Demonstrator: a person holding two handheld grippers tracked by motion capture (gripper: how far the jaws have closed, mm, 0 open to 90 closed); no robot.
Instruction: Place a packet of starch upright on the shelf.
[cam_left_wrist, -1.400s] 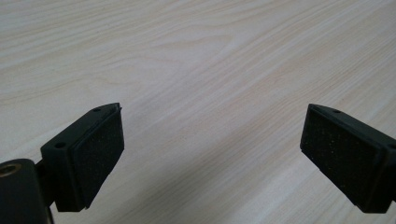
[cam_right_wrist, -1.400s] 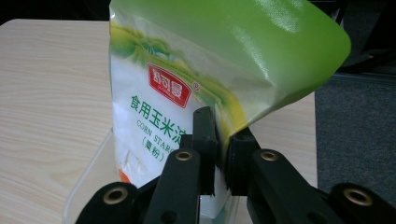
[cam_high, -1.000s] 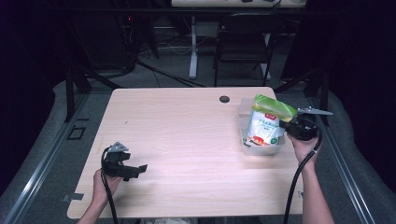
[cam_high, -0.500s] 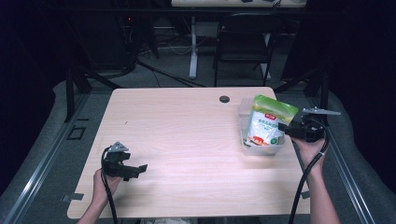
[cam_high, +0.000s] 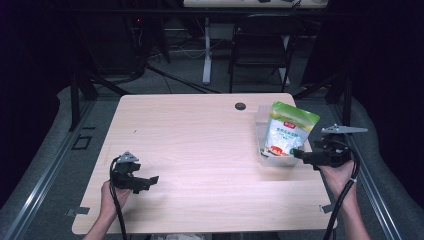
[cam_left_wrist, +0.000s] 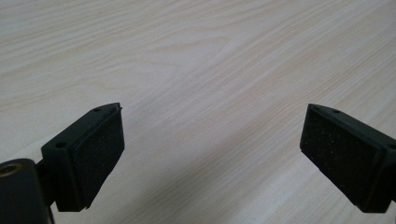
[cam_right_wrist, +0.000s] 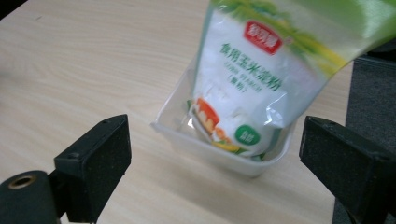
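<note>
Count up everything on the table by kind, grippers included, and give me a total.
Starch pouches: 1, the green-and-white pouch standing in the tub.
Clear plastic tubs: 1, the tub near the table's right edge.
Handheld grippers: 2, the left gripper and the right gripper, both open.
Total: 4.

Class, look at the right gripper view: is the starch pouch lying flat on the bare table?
No: the pouch stands leaning in a clear plastic tub, its bottom end inside the tub.

Pouch (cam_high: 286, 134) upright in tub (cam_high: 264, 156), table (cam_high: 200, 150) far-right, prob. leaning back.
</note>
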